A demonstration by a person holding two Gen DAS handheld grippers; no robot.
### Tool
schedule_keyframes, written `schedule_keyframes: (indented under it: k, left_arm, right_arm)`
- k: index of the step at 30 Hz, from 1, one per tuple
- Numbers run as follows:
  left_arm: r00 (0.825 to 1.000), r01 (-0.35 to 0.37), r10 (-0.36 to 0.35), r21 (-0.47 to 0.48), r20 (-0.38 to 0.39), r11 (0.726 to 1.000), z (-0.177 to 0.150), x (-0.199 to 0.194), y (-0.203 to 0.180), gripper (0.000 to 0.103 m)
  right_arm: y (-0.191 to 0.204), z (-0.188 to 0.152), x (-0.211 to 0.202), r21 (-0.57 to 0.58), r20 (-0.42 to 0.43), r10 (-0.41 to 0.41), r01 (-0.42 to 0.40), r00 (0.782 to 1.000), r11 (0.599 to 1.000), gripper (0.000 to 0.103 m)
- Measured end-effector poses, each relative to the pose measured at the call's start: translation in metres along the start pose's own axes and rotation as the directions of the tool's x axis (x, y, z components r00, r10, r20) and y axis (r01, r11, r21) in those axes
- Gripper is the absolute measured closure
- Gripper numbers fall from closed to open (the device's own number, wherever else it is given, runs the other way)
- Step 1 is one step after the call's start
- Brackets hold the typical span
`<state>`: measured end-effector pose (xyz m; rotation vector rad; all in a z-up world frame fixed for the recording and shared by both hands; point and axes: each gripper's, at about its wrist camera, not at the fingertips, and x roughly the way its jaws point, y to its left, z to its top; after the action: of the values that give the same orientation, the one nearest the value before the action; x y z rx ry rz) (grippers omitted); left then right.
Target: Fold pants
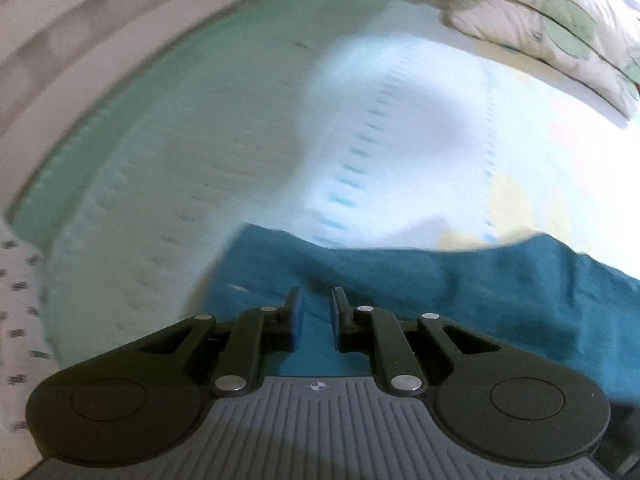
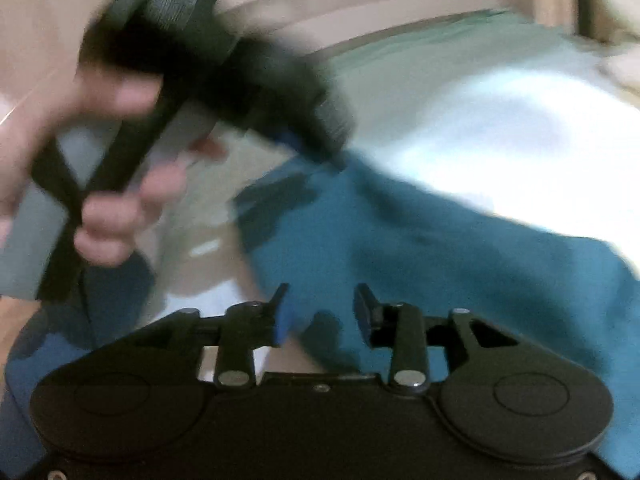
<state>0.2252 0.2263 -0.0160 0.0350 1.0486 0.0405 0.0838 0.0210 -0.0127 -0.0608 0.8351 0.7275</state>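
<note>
**Teal pants on the bed, both grippers over them**

Pants (image 1: pixel 460 292): teal cloth, spread across the near part of the bed (image 1: pixel 248 128), rumpled, top edge uneven. Sheet under them is pale with dotted stripes, a green band at the far edge. A flowered pillow (image 1: pixel 560 24) lies at the far right, well apart from the pants.

My left gripper (image 1: pixel 317 318): pointing down at the cloth. Jaws narrow, a slim gap between the blue pads. Teal cloth shows through the gap, but from the left wrist view I cannot tell whether the pads pinch a fold or only hang over it. From the right wrist view the same gripper (image 2: pixel 320 148) is a blur, its tip at the upper edge of the pants (image 2: pixel 420 248), which seem to rise to it there; my left hand (image 2: pixel 104 184) is wrapped round the handle. Contact looks likely, not certain.

My right gripper (image 2: pixel 320 312): jaws part open, plainly wider than the left. Cloth lies beneath and between the fingers; neither pad presses on it. Nothing held.

Both views smeared by motion.
</note>
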Motion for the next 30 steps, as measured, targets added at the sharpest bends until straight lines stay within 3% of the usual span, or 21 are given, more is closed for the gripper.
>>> schedule_keyframes:
  k: [4, 9, 13, 17, 19, 23, 25, 27, 30]
  left_arm:
    - [0.998, 0.034, -0.032, 0.043, -0.056, 0.999, -0.016, 0.02, -0.02, 0.088]
    - [0.991, 0.027, -0.016, 0.082, -0.131, 0.996, -0.049, 0.045, -0.028, 0.088]
    - [0.999, 0.007, -0.002, 0.139, -0.035, 0.99, -0.069, 0.04, -0.032, 0.088]
    - [1.0, -0.018, 0.021, 0.193, -0.011, 0.981, -0.072, 0.039, -0.038, 0.088]
    - [1.0, -0.015, 0.017, 0.2, -0.009, 0.98, -0.071, 0.041, -0.036, 0.088]
    - [1.0, 0.015, -0.013, 0.169, -0.016, 0.985, -0.066, 0.043, -0.033, 0.088]
    - [1.0, 0.027, -0.024, 0.151, -0.019, 0.988, -0.065, 0.042, -0.029, 0.088]
    - [0.999, 0.03, -0.027, 0.147, -0.02, 0.989, -0.065, 0.043, -0.029, 0.088]
    - [1.0, 0.024, -0.022, 0.158, -0.016, 0.987, -0.066, 0.042, -0.03, 0.088]
  right_arm:
    - [-0.067, 0.003, -0.017, 0.088, 0.018, -0.146, 0.144, 0.989, 0.986, 0.055]
    - [-0.135, 0.022, -0.013, 0.17, 0.011, -0.301, 0.295, 0.954, 0.94, 0.055]
    - [-0.154, 0.037, 0.012, 0.149, -0.023, -0.347, 0.347, 0.937, 0.926, 0.054]
    - [-0.165, 0.037, 0.034, 0.12, -0.074, -0.323, 0.33, 0.943, 0.936, 0.054]
    - [-0.162, 0.022, 0.042, 0.109, -0.144, -0.243, 0.259, 0.959, 0.96, 0.057]
    - [-0.146, 0.01, 0.032, 0.036, -0.117, -0.22, 0.226, 0.968, 0.973, 0.077]
    - [-0.141, 0.008, 0.028, 0.011, -0.111, -0.206, 0.209, 0.972, 0.978, 0.081]
    - [-0.142, 0.01, 0.026, 0.007, -0.105, -0.205, 0.207, 0.973, 0.978, 0.081]
    - [-0.159, 0.021, 0.027, 0.057, -0.076, -0.212, 0.217, 0.974, 0.975, 0.073]
